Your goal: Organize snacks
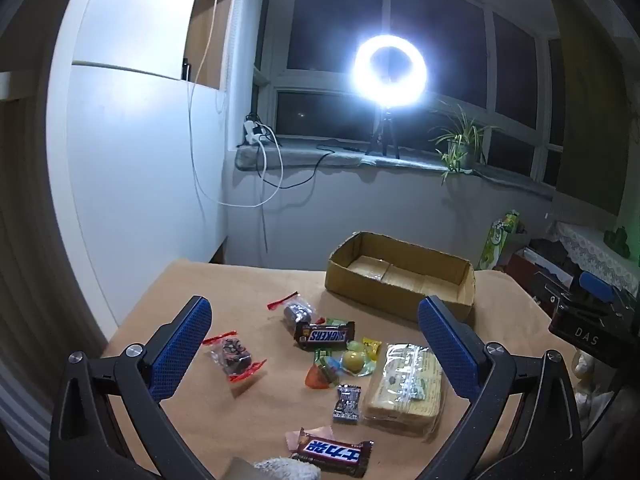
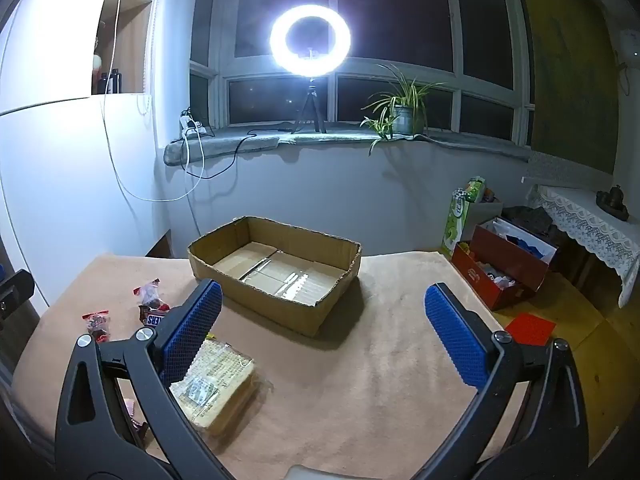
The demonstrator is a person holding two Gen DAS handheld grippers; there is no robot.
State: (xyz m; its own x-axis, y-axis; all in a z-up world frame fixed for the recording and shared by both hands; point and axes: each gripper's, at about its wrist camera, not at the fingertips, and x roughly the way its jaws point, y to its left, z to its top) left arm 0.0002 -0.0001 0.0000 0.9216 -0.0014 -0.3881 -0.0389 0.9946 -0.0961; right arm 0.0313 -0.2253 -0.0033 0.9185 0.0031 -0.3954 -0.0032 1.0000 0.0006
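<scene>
Right now your snacks lie loose on the tan table cloth [image 1: 168, 292]: a Snickers bar [image 1: 325, 334] in the middle, a second bar [image 1: 334, 452] at the near edge, two red-sealed candy packets [image 1: 234, 355], small bright sweets [image 1: 354, 360], a little dark packet [image 1: 348, 403], and a clear-wrapped biscuit pack [image 1: 406, 388] to their right. Beyond them sits the cardboard box [image 2: 280, 272], with no snacks inside. Your left gripper [image 1: 314, 344] hangs above the pile, jaws spread wide and holding nothing. Your right gripper [image 2: 320, 334] is likewise spread and bare, above the cloth near the box. A ring light [image 2: 310, 40] glares from the windowsill beside a potted plant [image 2: 402, 114].
</scene>
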